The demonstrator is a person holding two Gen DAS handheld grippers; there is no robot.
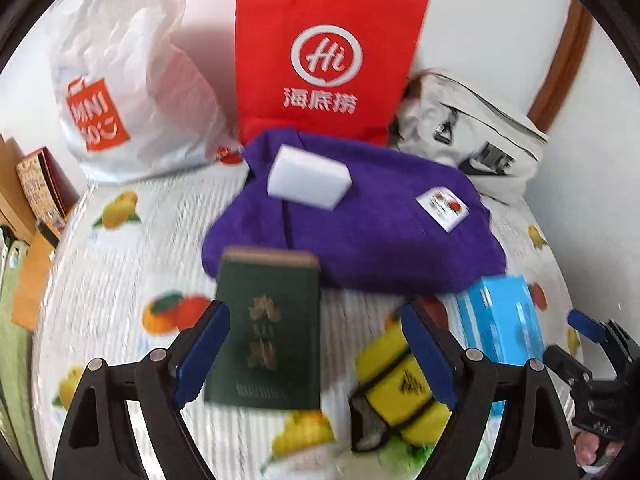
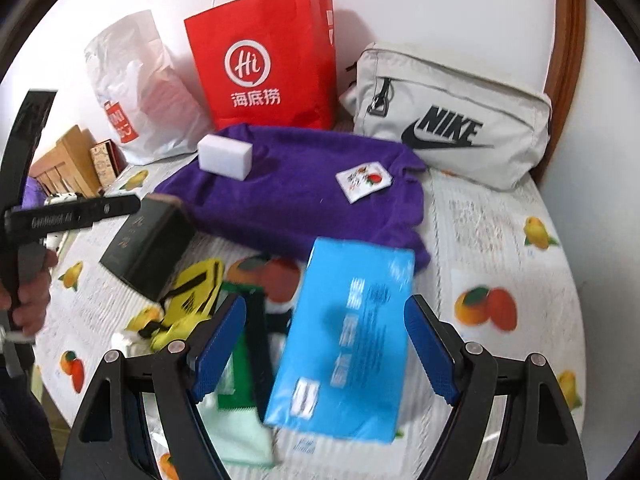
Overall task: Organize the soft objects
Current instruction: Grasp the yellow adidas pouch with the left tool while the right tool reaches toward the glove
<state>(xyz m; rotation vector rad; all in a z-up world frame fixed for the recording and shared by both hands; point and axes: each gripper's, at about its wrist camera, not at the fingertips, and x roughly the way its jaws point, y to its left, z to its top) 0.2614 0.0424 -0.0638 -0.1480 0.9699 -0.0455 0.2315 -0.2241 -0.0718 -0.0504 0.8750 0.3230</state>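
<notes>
Currently both claws spread, nothing pinched: left claw (image 1: 316, 354) poised over green book (image 1: 266, 330), right claw (image 2: 326, 354) over blue pack (image 2: 346, 336), both nearside of purple cloth (image 1: 360, 224), likely pre-grasp.

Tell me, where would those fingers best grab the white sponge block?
Across its short sides, coming down from above. The white sponge block lies flat and alone atop the purple cloth, its narrow width looks easily spanned, and nothing crowds its edges.
</notes>
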